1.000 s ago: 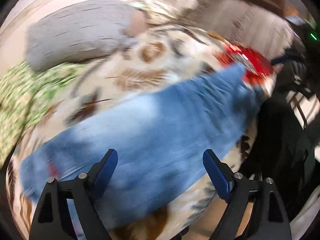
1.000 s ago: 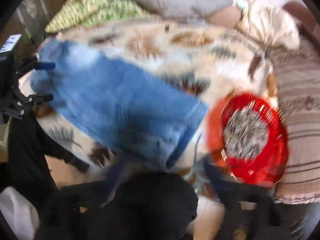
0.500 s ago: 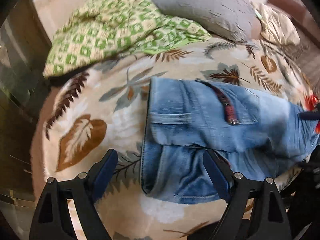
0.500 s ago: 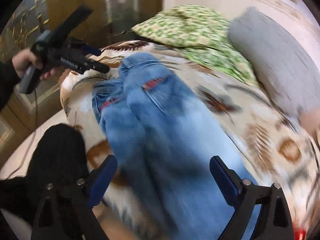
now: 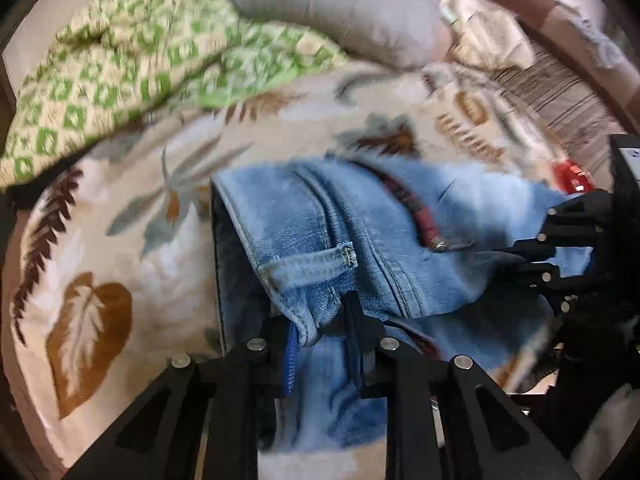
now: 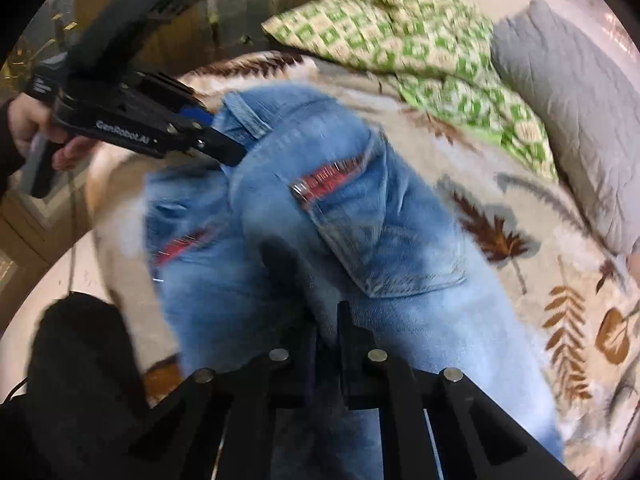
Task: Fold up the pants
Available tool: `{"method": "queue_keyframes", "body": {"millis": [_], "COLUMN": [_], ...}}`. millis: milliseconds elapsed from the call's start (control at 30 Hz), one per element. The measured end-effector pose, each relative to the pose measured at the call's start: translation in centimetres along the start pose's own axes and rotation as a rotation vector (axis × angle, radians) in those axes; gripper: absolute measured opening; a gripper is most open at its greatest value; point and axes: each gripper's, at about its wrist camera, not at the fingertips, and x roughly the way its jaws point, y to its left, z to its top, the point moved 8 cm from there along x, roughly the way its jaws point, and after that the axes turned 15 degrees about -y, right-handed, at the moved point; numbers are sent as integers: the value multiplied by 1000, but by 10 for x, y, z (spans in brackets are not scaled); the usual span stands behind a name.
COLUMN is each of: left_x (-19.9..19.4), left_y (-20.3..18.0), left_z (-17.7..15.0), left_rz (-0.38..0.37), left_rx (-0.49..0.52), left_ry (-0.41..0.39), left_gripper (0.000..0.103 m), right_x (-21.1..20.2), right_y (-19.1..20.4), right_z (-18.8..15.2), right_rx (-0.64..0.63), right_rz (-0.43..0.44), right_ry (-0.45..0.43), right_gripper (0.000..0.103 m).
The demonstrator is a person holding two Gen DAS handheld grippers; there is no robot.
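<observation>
The bed (image 5: pixel 132 240), under a leaf-print blanket, fills both views. At its head lie a green quilt (image 6: pixel 404 40) and a grey pillow (image 6: pixel 568 108), both well clear of the jeans (image 6: pixel 360 240). The jeans lie near the bed's front edge, already doubled lengthwise, one leg stacked on the other, back pockets up.

The left gripper (image 5: pixel 324 336) is closing on the waistband corner nearest the bed's edge; denim sits bunched between its pads and looks pinched. The right gripper (image 6: pixel 326 332) is closing too, its jaws nearly together on a fold of denim just below the back pocket (image 6: pixel 384 232), farther along the bed's edge towards the legs.

By my reading the step in hand is taking hold for the crosswise fold. The next move would call for lifting both pinches together, keeping the stacked layers aligned, and carrying the waist end over towards the hems without dragging the blanket.
</observation>
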Motion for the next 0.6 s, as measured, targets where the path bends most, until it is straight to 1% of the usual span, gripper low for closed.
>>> {"method": "queue_keyframes", "body": {"millis": [67, 133, 200, 233, 300, 333, 367, 400, 467, 500, 567, 600], "left_x": [-26, -45, -44, -37, -10, 4, 12, 13, 0, -14, -40, -48], "left_y": [-3, -6, -8, -7, 3, 9, 16, 22, 22, 21, 16, 13], "left_z": [2, -6, -24, -37, -66, -81, -90, -91, -81, -71, -51, -43], "left_rz": [-37, -65, -57, -32, 68, 125, 190, 241, 240, 257, 297, 308], "left_rx": [-37, -63, -69, -60, -29, -24, -20, -38, -71, -71, -44, -28], "left_ry": [-28, -24, 22, 60, 169, 215, 239, 214, 154, 98, 17, -8], "left_gripper": [20, 20, 21, 23, 44, 79, 99, 101, 101, 101, 101, 101], "right_x": [-21, -36, -37, -31, -10, 5, 16, 21, 15, 5, -18, -32], "right_y": [5, 12, 23, 29, 38, 38, 35, 32, 28, 22, 10, 2], "right_z": [7, 8, 0, -7, -27, -38, -47, -52, -53, -52, -48, -48], "right_rx": [-5, -2, 5, 13, 44, 46, 42, 45, 81, 107, 153, 183], "right_rz": [30, 64, 90, 101, 102, 75, 27, 3, 8, 6, 5, -2], "right_ry": [-34, -50, -41, -20, 48, 100, 133, 126, 106, 94, 44, 17], "right_gripper": [8, 8, 8, 10, 35, 71, 83, 83, 83, 83, 83, 83]}}
